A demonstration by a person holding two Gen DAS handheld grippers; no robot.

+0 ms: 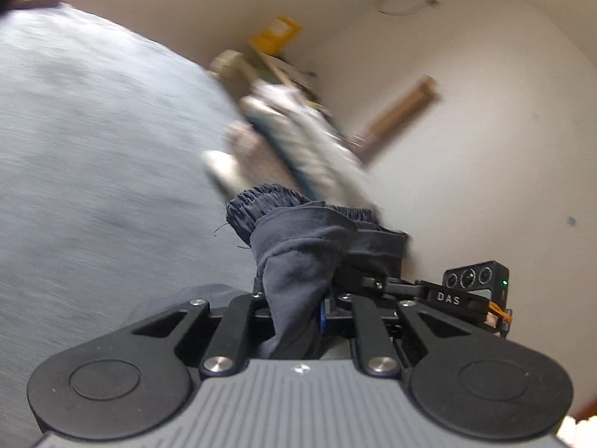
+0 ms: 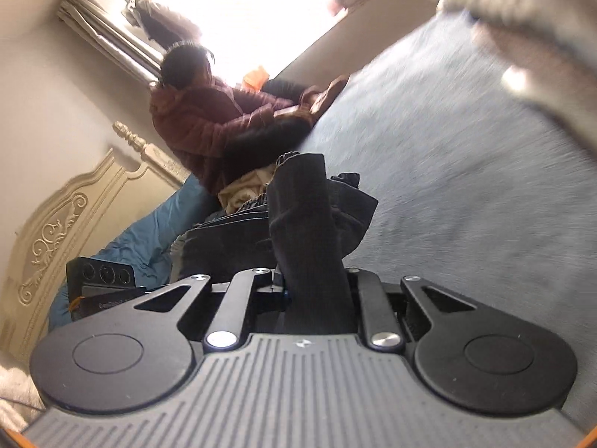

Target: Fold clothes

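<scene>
The left hand-held gripper is clamping a bunched fold of the dark navy garment, its gathered elastic waistband puckering just above the fingers. The right hand-held gripper is pinching another thick fold of the same cloth (creased, hanging limp), held up over the grey-blue bed

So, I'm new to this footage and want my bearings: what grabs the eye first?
The dark garment, bunched in the left gripper and also clamped in the right gripper. Behind it in the right view, a person in a maroon coat sits beside the blue-grey bed.
</scene>
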